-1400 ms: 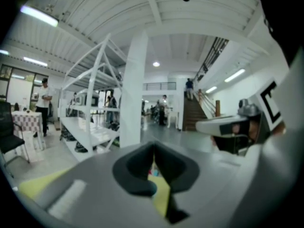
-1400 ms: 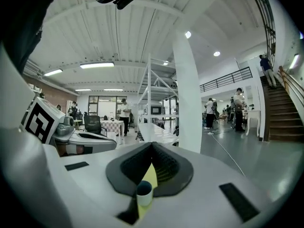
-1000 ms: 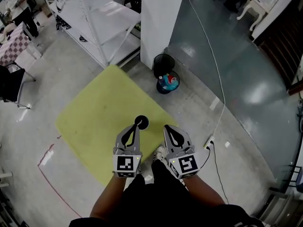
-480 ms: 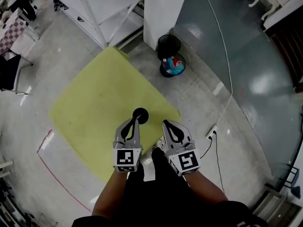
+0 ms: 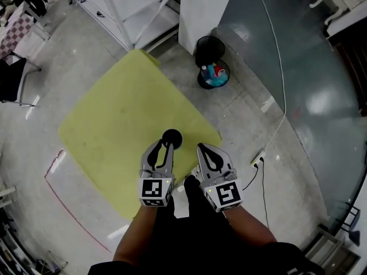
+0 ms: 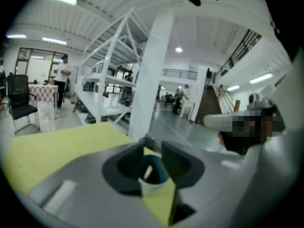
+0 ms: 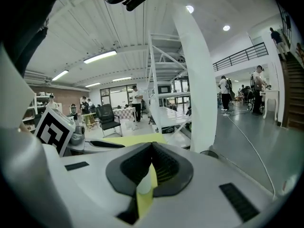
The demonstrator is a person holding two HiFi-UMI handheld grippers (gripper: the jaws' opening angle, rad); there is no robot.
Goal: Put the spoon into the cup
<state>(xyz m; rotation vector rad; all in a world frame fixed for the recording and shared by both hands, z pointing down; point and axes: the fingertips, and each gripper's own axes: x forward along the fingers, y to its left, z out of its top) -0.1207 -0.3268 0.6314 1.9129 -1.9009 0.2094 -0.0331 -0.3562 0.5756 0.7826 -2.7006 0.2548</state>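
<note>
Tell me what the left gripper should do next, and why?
Probably lift the left gripper up and back from the cup. Its jaws have just been opening and pinch nothing now, and the spoon seems to stand inside the cup, so only clearing away looks left.

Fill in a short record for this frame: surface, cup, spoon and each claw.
surface: yellow table
cup: near the table's edge, just beyond the left claw
spoon: a pale handle stands in the cup, likely the spoon
left claw: open, jaws have just been opening, nothing gripped
right claw: shut, empty, beside the left claw
</note>
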